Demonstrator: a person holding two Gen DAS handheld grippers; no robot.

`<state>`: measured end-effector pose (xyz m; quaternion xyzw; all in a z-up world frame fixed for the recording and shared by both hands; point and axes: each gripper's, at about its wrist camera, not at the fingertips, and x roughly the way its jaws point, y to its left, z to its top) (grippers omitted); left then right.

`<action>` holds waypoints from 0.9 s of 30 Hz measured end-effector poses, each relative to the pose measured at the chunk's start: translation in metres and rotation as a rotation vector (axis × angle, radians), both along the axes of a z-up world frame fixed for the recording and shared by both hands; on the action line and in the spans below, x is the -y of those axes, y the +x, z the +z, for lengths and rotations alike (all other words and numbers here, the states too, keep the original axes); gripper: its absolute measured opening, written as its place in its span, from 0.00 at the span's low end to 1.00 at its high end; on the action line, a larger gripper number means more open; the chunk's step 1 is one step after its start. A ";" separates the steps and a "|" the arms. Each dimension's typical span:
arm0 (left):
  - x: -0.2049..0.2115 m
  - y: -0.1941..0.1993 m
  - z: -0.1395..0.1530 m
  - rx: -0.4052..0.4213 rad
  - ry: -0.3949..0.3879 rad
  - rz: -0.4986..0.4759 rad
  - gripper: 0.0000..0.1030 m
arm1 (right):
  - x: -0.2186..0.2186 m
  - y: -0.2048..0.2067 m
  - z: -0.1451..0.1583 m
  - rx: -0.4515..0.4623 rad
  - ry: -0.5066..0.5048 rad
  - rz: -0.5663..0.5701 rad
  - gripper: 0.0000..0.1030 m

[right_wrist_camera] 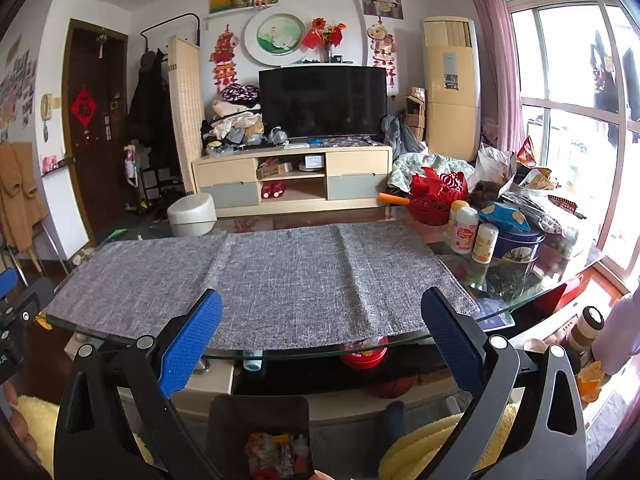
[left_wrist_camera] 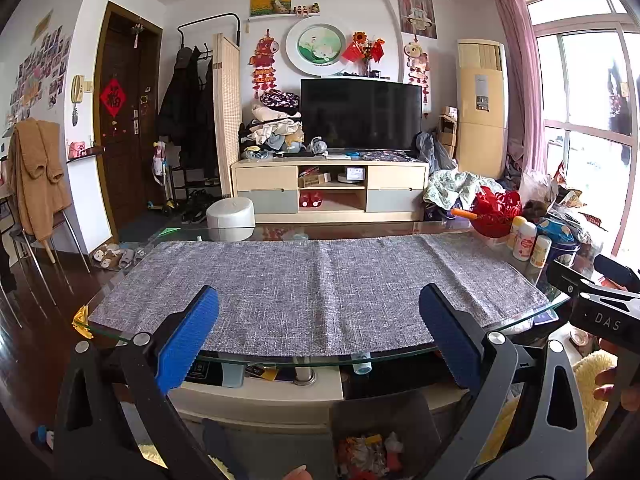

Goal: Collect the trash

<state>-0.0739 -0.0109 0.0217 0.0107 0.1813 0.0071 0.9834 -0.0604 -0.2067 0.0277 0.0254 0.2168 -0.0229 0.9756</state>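
Both my left gripper (left_wrist_camera: 318, 320) and right gripper (right_wrist_camera: 322, 322) gape wide, empty; grey mat (left_wrist_camera: 320, 280) bare, bin (left_wrist_camera: 380, 440) at bottom holds trash; collecting looks finished.

Readable text: two marks only.
"DAS" in pale letters on the right gripper (left_wrist_camera: 606, 322) body; 福 on red diamond paper (left_wrist_camera: 113, 97) on the door (left_wrist_camera: 120, 160).

A lived-in home living room — television (left_wrist_camera: 361, 114), glass coffee table (left_wrist_camera: 280, 354), coat rack (left_wrist_camera: 192, 92).
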 end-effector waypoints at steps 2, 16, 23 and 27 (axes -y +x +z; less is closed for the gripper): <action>0.000 0.000 0.000 0.000 -0.002 0.000 0.92 | -0.001 0.000 0.000 -0.001 -0.001 -0.001 0.97; 0.003 0.000 0.000 -0.007 -0.028 -0.004 0.92 | -0.006 0.000 -0.004 -0.008 0.003 0.000 0.97; 0.002 -0.001 0.000 0.006 -0.057 -0.020 0.92 | -0.009 0.001 -0.006 -0.026 0.008 -0.003 0.97; 0.001 0.000 -0.001 -0.001 -0.058 -0.016 0.92 | -0.008 0.002 -0.005 -0.028 0.009 -0.002 0.97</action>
